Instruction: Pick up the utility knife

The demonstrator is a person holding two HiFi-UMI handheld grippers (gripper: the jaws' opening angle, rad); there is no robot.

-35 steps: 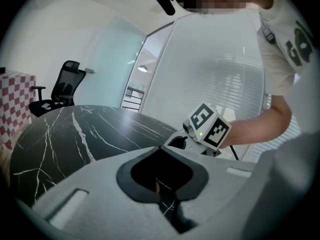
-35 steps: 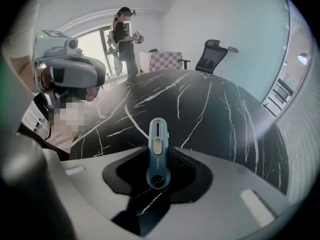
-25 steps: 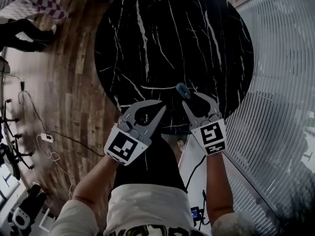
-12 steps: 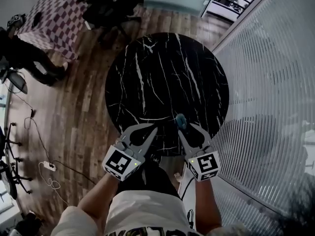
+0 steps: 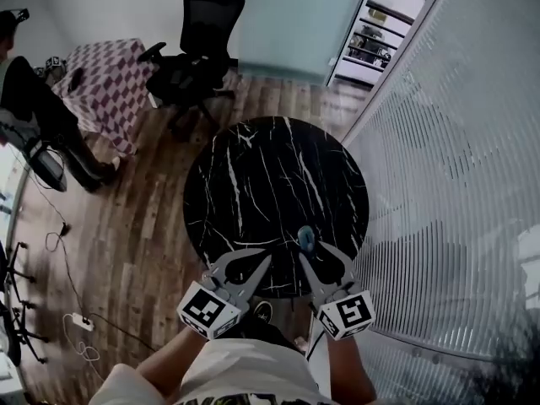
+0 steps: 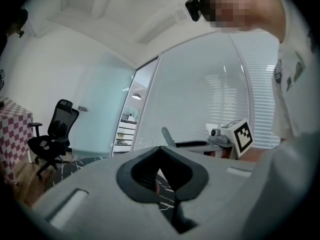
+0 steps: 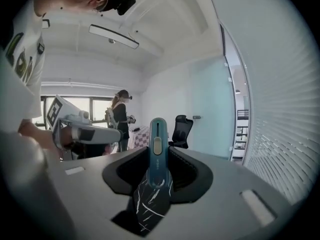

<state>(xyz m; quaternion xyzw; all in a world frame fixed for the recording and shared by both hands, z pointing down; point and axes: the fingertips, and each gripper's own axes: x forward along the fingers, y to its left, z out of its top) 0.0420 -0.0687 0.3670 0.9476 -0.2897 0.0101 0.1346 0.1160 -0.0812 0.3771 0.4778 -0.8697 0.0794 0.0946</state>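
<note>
Between the jaws of the right gripper (image 5: 313, 254), in the head view, the teal utility knife (image 5: 307, 239) juts forward past the fingertips. Since a second ago the round black marble table (image 5: 253, 184) has shrunk in this view and more of the wood floor (image 5: 152, 226) shows around it, so both grippers have come up and the knife has gone with them. I judge the pick-up done, with the knife clear of the tabletop and carried. The left gripper (image 5: 263, 261) is held just beside the right one, its jaws drawn together on nothing. Both forearms reach forward from the body, side by side.

Ahead of the left gripper (image 6: 160, 151), in its own view, the jaws meet at the tips with nothing between them. The right gripper's marker cube (image 6: 242, 134) sits off to its right at much the same height. The gripper points roughly level across the room.

Straight along the right gripper (image 7: 158, 160), in its own view, the jaws clamp the knife (image 7: 158, 134) by its body. The slider side faces the camera and the far end sticks out beyond the tips. The marbled tabletop (image 7: 150, 206) shows only through the gap below the jaws. This gripper tips slightly downward
</note>
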